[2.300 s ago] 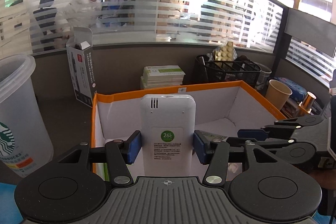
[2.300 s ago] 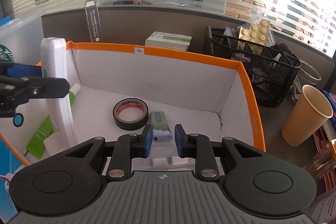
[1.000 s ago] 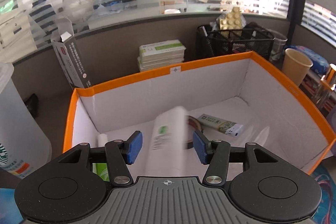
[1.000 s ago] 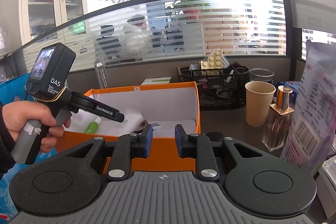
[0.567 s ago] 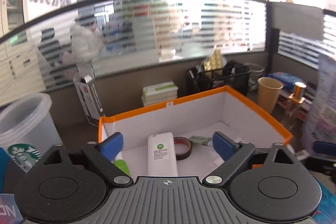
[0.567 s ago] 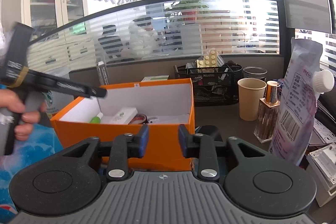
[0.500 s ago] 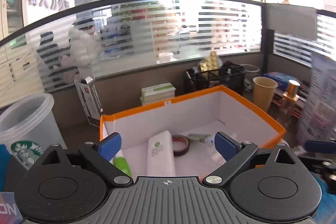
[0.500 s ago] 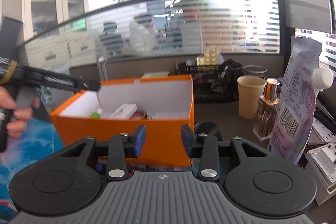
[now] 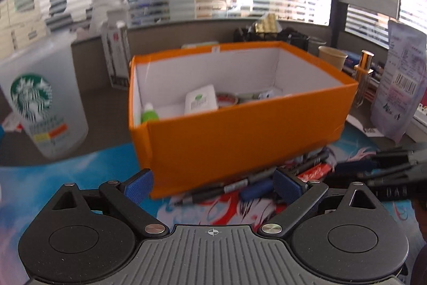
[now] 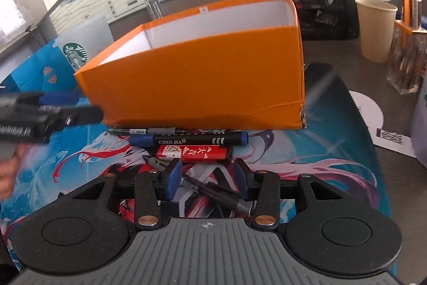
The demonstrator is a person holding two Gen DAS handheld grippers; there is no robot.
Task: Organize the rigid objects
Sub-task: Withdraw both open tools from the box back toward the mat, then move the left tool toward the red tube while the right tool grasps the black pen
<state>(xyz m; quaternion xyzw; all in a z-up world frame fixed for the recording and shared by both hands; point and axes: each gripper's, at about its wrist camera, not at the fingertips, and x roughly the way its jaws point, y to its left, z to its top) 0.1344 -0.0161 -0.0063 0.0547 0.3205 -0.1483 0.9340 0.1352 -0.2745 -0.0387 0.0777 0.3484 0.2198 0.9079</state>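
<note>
The orange box (image 9: 240, 135) stands on the table with the white remote (image 9: 200, 100) inside, while the left gripper (image 9: 212, 184) has its jaws wide open and empty, and the right gripper (image 10: 208, 179), its jaws just opening and holding nothing, hovers over a black pen (image 10: 213, 192) near the red lighter (image 10: 193, 154).

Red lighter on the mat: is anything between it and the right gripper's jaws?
Nothing visible blocks it. The red lighter lies just ahead of the right gripper, whose jaws, just opening, stand apart with nothing gripped. A black pen lies under them, nearer than the lighter. The marker and orange box lie beyond.
</note>
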